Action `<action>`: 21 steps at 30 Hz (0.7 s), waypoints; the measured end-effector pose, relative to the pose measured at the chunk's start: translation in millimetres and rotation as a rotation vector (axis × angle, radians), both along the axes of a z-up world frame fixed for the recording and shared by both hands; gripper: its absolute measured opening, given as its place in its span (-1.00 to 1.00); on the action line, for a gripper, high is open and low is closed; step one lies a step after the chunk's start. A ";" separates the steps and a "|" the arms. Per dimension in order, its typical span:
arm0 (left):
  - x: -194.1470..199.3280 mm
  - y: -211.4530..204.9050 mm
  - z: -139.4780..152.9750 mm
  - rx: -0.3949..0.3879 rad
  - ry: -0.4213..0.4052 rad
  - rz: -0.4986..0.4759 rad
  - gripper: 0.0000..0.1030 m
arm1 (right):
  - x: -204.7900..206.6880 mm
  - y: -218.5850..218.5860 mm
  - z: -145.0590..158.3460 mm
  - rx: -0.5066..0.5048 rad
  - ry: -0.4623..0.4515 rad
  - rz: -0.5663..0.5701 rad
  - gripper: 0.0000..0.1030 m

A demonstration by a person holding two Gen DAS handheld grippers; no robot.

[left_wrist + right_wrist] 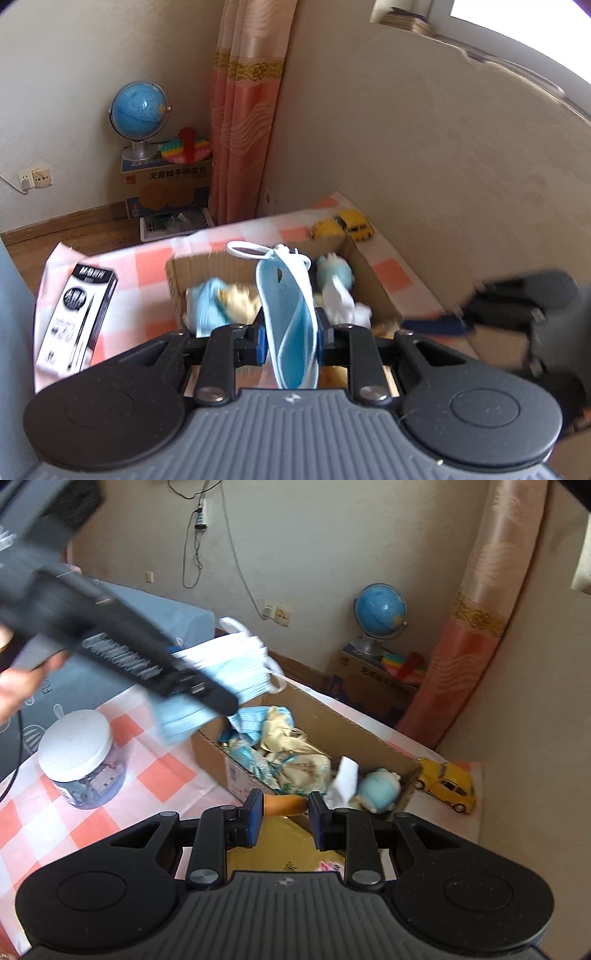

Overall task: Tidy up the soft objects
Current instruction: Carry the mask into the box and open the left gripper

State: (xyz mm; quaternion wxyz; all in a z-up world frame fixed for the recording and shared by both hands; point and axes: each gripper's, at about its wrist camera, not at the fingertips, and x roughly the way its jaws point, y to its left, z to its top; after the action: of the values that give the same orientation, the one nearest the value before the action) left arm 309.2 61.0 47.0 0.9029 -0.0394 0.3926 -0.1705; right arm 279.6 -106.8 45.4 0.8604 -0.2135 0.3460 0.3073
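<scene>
Presently the cardboard box [369,738] sits on the checked tablecloth [162,775], already holding crumpled cloths and a plush toy [380,788]. The left gripper [290,334] is clamped on a blue face mask [291,317], whose long axis runs forward from the fingers, above the box's near edge. The right gripper [282,814], jaws as near together as they go, holds nothing; it hangs over the box's near side, less well placed.
</scene>
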 end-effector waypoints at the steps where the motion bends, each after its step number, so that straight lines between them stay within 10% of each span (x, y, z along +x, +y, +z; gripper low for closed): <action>1: 8.2 -3.4 -1.0 0.003 0.005 0.000 -0.58 | 0.4 -1.8 0.5 0.001 -0.001 -0.005 -0.41; 9: 58.7 -20.0 -30.0 0.010 0.107 0.016 -0.52 | 6.5 -13.1 4.9 0.020 -0.016 -0.040 -0.41; 13: 64.6 -9.1 -36.8 -0.022 0.100 0.099 0.52 | 10.2 -16.1 7.1 0.033 -0.019 -0.052 -0.41; 21: 25.6 14.6 -13.8 0.084 -0.041 0.147 0.72 | 15.4 -14.3 5.6 0.042 -0.018 -0.057 -0.41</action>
State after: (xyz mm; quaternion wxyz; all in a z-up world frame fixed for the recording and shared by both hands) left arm 334.8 75.7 33.2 0.9218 -0.0266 0.3767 -0.0881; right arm 294.9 -121.1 51.0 0.8761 -0.1881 0.3379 0.2878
